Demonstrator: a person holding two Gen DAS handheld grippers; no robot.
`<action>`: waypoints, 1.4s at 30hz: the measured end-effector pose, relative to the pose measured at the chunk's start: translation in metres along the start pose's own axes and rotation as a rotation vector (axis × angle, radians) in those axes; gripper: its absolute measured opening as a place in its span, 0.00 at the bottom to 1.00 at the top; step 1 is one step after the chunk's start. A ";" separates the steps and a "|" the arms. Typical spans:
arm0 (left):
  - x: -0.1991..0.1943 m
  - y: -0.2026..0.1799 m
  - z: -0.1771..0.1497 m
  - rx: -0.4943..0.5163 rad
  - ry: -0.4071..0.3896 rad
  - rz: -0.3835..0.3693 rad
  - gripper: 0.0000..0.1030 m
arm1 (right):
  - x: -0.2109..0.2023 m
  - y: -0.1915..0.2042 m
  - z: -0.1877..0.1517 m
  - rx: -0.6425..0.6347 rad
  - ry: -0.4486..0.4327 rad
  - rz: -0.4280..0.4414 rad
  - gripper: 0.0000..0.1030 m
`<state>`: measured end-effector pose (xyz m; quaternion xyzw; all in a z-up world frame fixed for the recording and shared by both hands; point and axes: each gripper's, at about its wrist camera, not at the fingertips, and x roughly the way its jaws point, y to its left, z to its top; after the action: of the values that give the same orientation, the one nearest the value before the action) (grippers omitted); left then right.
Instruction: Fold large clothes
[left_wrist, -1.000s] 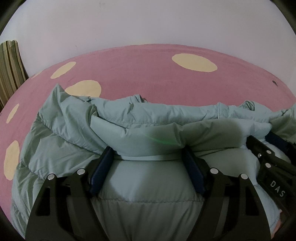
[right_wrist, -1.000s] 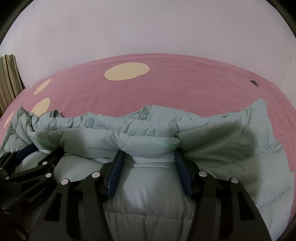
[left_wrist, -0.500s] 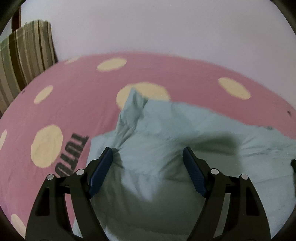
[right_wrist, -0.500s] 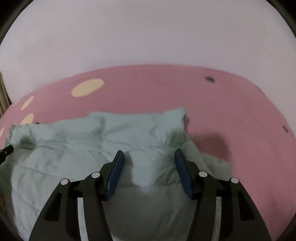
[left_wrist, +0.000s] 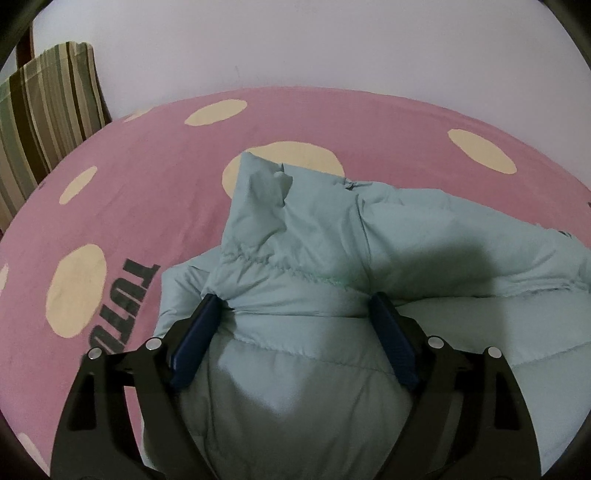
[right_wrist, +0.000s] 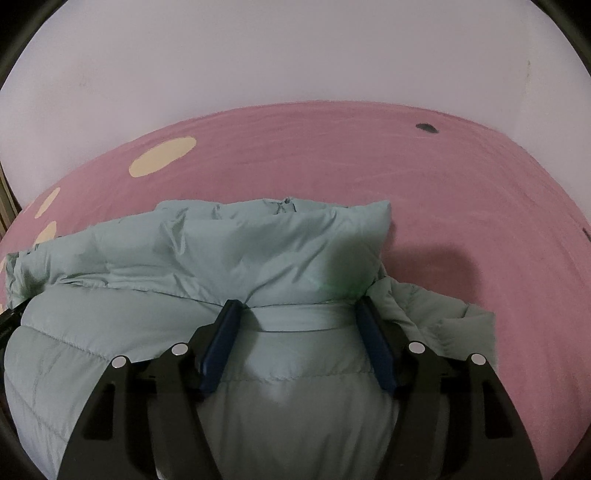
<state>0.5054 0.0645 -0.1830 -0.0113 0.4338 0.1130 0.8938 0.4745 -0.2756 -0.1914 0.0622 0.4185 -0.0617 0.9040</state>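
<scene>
I see the pale green quilted down jacket (left_wrist: 388, 236) lying on the pink bed sheet with cream dots (left_wrist: 155, 155), already folded over once. My left gripper (left_wrist: 295, 308) and right gripper (right_wrist: 297, 308) each rest on it with jaws apart, holding nothing. I judge further folds and flattening remain.

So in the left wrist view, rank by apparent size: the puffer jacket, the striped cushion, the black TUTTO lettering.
1. puffer jacket, though nearness inflates it
2. striped cushion, partly cut off
3. lettering, partly hidden
</scene>
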 end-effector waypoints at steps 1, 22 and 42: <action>-0.005 0.002 0.001 0.005 0.005 -0.006 0.81 | -0.004 -0.001 0.002 0.005 0.002 0.010 0.64; -0.028 0.085 -0.055 -0.213 0.103 -0.194 0.81 | -0.034 -0.067 -0.039 0.188 0.087 0.061 0.85; -0.097 0.079 -0.065 -0.133 0.012 -0.294 0.08 | -0.088 -0.053 -0.059 0.193 0.056 0.214 0.15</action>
<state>0.3803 0.1148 -0.1422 -0.1347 0.4244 0.0094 0.8954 0.3648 -0.3132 -0.1651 0.1947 0.4266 -0.0034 0.8833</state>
